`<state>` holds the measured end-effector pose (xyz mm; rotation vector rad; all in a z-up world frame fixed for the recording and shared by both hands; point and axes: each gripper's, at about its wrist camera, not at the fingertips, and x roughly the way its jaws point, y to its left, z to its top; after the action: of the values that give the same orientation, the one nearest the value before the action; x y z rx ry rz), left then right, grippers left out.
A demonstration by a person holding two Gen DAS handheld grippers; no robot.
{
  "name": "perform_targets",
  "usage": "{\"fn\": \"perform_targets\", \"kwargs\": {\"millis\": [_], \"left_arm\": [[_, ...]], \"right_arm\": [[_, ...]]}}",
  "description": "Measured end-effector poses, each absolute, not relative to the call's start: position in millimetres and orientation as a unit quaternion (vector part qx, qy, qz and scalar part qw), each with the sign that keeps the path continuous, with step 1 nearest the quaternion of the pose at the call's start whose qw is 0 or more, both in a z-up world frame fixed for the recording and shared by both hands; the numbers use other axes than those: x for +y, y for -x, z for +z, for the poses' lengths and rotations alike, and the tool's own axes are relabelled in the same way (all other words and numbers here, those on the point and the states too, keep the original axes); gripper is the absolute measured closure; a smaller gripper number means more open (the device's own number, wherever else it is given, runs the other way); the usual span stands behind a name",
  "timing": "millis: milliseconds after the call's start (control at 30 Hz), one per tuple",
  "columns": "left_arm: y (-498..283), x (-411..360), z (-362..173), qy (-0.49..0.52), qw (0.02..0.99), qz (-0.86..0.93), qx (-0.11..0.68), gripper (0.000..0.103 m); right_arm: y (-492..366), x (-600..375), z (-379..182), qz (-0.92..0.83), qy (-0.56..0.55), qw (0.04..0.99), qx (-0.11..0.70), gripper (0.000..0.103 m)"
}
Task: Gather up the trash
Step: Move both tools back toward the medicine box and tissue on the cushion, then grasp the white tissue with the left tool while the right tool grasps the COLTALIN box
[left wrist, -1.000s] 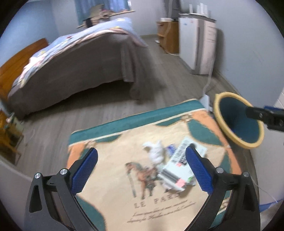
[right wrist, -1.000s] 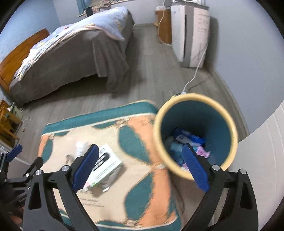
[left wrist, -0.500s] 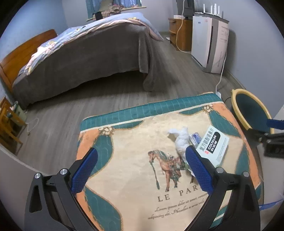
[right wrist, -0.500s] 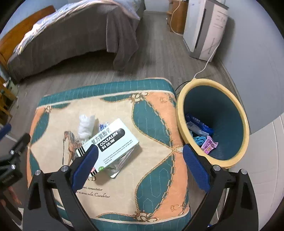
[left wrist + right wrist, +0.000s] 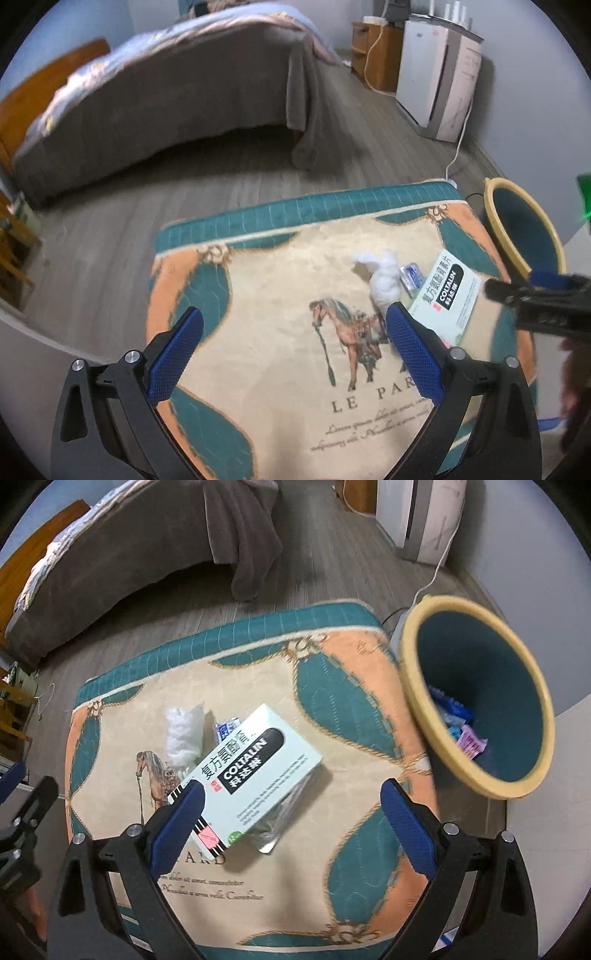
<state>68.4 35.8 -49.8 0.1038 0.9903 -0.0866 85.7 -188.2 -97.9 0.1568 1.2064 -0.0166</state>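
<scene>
A white and black medicine box (image 5: 251, 771) (image 5: 445, 295) lies on a patterned cloth-covered table (image 5: 343, 716) (image 5: 258, 288). A crumpled white tissue (image 5: 183, 734) (image 5: 384, 277) and a small blue wrapper (image 5: 226, 728) (image 5: 412, 275) lie beside it. A clear plastic scrap (image 5: 275, 823) pokes out under the box. A yellow-rimmed teal bin (image 5: 476, 701) (image 5: 524, 229) with wrappers inside stands off the table's right edge. My right gripper (image 5: 291, 823) is open above the box's near end. My left gripper (image 5: 293, 350) is open and empty above the table's near left.
A bed (image 5: 166, 96) with a grey cover stands across the wooden floor. A white appliance (image 5: 439, 70) with a cord (image 5: 458, 144) stands by the far wall next to a wooden cabinet (image 5: 376, 55). A wooden chair (image 5: 11, 251) is at the left.
My right gripper has moved left from over the bin and down toward the medicine box. My left gripper has drawn back and left, away from the trash pile.
</scene>
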Motion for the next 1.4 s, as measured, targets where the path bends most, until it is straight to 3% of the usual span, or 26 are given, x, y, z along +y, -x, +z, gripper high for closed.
{"fn": "perform_targets", "kwargs": {"millis": [633, 667, 700, 900, 1400], "left_arm": [[-75.8, 43.4, -54.3, -0.08, 0.881, -0.072, 0.461, 0.005], [-76.0, 43.9, -55.1, -0.081, 0.88, -0.071, 0.462, 0.005], [-76.4, 45.2, -56.1, -0.079, 0.879, -0.071, 0.465, 0.005], [-80.9, 48.4, -64.6, -0.055, 0.874, -0.076, 0.477, 0.005], [-100.5, -7.7, -113.2, -0.062, 0.873, -0.093, 0.475, 0.005]], "right_arm": [[-130.3, -147.1, -161.4, -0.055, -0.113, 0.77, 0.625, 0.006], [-129.1, -145.8, -164.6, -0.056, -0.106, 0.768, 0.629, 0.008], [-128.6, -144.2, -165.6, -0.054, -0.1, 0.767, 0.631, 0.016], [-116.3, -159.4, -145.9, -0.054, -0.107, 0.779, 0.616, 0.026], [-123.1, -205.8, -113.9, -0.031, -0.07, 0.81, 0.581, 0.027]]}}
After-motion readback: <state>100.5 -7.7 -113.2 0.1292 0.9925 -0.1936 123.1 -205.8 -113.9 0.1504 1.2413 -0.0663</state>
